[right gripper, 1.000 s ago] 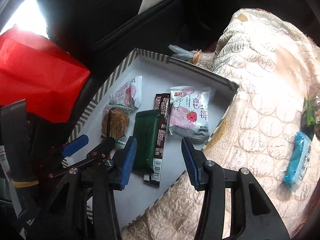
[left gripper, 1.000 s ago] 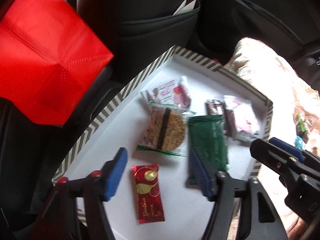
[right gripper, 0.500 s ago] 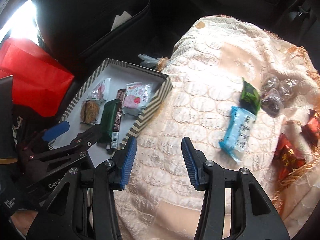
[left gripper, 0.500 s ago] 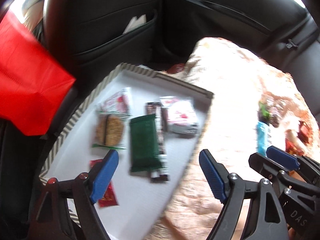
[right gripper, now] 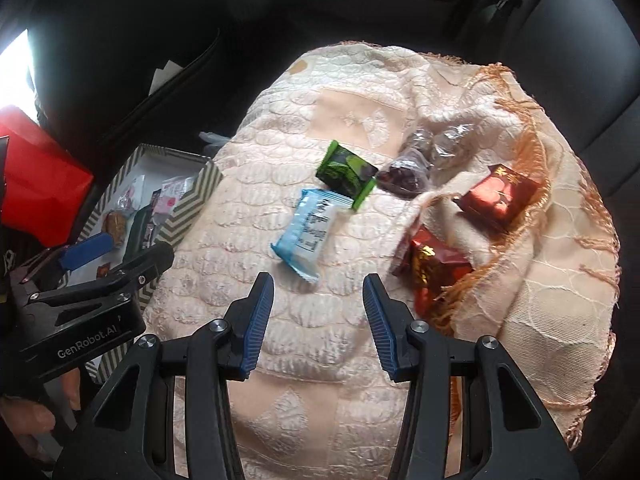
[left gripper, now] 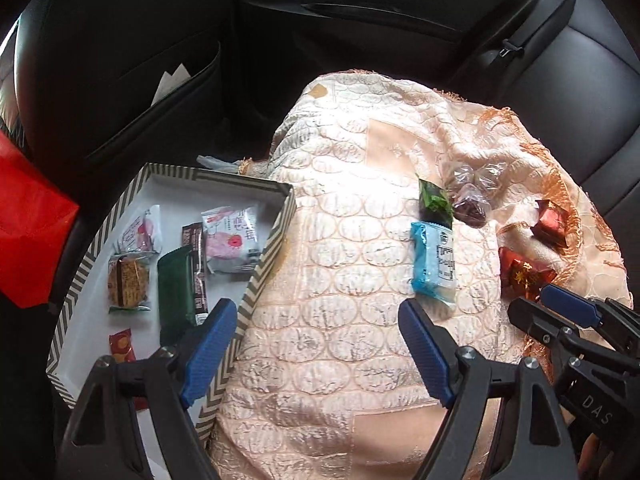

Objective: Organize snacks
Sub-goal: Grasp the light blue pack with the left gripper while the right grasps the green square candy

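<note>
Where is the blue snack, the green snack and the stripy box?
blue snack (right gripper: 306, 229), right wrist view, middle of its wrapper.
green snack (right gripper: 346, 171), right wrist view, middle of the dark green packet.
stripy box (left gripper: 267, 256), left wrist view, its striped right wall.

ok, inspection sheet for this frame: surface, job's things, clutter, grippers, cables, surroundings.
Surface: cream quilted cloth over a car seat.
Job's things: striped tray holds six snacks; on the cloth lie a blue packet, green packet, two red packets and clear-wrapped dark sweets.
Clutter: nothing seen.
Grippers: left gripper and right gripper both open, jaws empty.
Cables: nothing seen.
Surroundings: black car interior; red bag left of the tray.
</note>
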### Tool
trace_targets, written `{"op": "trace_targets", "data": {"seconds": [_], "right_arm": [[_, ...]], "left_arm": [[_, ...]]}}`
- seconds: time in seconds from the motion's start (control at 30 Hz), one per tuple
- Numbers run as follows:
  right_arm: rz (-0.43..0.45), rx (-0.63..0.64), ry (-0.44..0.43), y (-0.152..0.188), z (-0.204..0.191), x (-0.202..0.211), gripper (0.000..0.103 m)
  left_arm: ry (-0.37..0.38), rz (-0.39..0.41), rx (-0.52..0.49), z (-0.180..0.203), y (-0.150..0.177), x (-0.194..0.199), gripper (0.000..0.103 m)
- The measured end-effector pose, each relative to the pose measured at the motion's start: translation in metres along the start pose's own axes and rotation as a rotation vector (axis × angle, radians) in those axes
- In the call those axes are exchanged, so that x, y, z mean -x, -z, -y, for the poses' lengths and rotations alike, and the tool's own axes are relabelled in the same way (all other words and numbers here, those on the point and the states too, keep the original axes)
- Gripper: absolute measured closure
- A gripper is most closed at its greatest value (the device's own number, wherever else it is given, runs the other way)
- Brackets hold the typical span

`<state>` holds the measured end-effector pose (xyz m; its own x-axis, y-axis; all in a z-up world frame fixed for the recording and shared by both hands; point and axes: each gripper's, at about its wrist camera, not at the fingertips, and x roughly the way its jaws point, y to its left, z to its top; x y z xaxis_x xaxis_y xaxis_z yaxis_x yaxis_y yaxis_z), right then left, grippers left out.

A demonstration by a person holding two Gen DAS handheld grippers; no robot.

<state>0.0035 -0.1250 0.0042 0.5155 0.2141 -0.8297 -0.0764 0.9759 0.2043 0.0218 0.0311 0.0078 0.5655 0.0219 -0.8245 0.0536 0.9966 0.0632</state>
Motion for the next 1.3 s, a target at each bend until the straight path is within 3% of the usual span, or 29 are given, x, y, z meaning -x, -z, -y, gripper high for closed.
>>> {"op": "trace_targets", "data": {"seconds": [0.3,0.87,1.3], "right_arm": [[0.009,-0.082,-0.001,0.004,0.032,0.005,0.057],[0.009,-0.145,0.01,-0.002,0.054,0.004,0.057],[-0.004,-0.16,0.026,-0.018,0.061,-0.003,0.057]], "left_arm": [[0.021,0.001,-0.061,0.03,-0.001,-0.004,0.018],[0.117,-0.085,-0.094,0.058,-0.023,-0.048,0.018],[0.126,-0.147,-0.125,0.084,-0.031,-0.086,0.018]]}}
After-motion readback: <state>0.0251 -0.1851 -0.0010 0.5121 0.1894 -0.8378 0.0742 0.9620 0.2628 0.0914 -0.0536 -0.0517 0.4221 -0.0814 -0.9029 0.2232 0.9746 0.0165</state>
